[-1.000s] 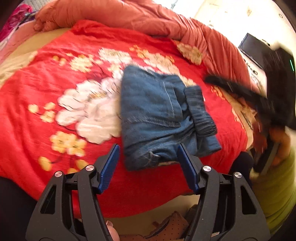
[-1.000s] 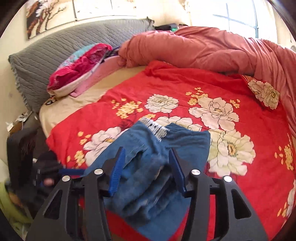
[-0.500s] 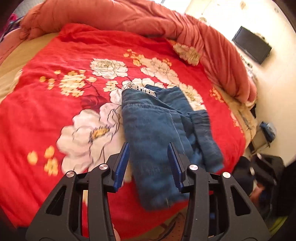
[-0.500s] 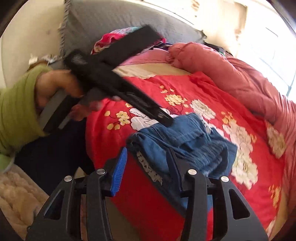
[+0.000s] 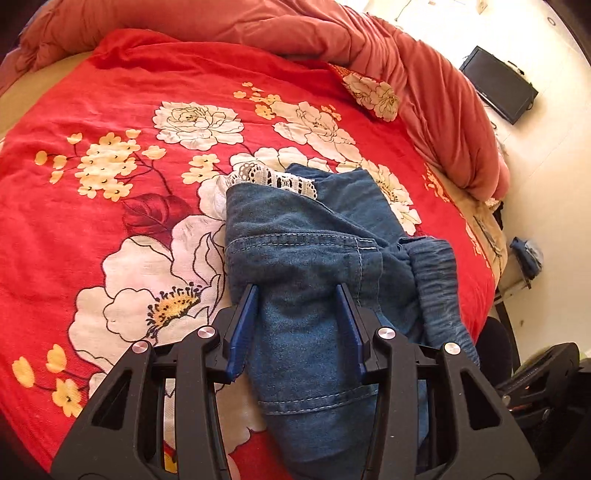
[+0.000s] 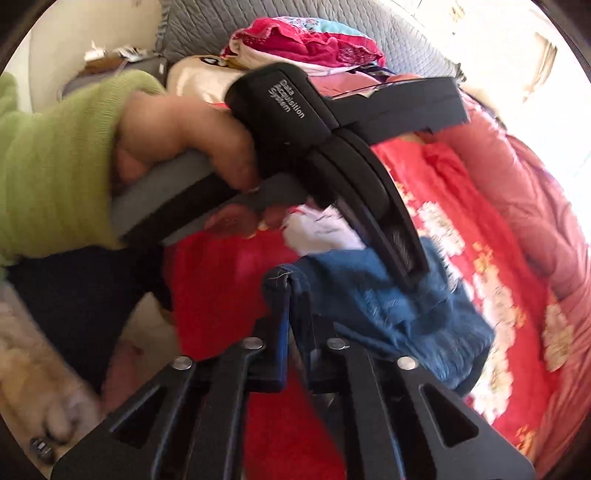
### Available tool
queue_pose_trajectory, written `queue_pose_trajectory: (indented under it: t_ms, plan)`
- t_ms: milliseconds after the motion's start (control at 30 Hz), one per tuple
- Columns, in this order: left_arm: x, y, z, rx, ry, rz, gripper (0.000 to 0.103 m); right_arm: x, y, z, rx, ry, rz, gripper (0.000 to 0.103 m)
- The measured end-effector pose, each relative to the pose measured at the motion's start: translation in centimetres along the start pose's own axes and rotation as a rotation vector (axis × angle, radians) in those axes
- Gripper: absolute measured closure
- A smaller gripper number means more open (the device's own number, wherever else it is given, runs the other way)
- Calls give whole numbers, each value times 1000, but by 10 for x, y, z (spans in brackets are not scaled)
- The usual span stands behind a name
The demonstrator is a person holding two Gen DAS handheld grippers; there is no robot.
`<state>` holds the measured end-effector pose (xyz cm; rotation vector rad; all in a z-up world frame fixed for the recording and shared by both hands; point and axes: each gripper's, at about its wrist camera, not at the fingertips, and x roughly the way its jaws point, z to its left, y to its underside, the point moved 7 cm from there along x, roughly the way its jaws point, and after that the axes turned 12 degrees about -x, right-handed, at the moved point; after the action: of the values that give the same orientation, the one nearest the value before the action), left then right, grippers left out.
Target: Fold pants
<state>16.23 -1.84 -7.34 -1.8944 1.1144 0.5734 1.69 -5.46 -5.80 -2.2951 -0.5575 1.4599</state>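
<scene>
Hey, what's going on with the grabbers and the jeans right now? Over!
Right gripper shut on jeans edge. Left gripper astride the folded jeans. Nothing blocking.

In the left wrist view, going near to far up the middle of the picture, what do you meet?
left gripper → blue denim pants → white lace trim → red floral blanket → bunched pink quilt.
</scene>
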Motion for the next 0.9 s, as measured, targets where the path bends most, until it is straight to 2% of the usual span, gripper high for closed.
queue_pose_trajectory:
  t_ms: [167, 367, 467, 567, 733, 900]
  plan:
    - [-1, 0, -2, 14, 15, -8, 68, 1, 19, 5, 90, -21, 1, 99]
    - [-1, 0, -1, 11, 23, -18, 68, -1, 20, 7, 142, -22, -8, 99]
    - [-3, 1, -3, 28, 6, -32, 68, -20, 10, 1, 204, -16, -59, 96]
    - [-3, 1, -3, 28, 6, -35, 68, -33, -3, -5, 225, 34, -111, 94]
    - [-3, 2, -2, 29, 4, -36, 68, -4, 5, -12, 274, 75, -34, 94]
    - [-3, 2, -3, 36, 1, -39, 68, 9, 23, 1, 347, 7, -9, 94]
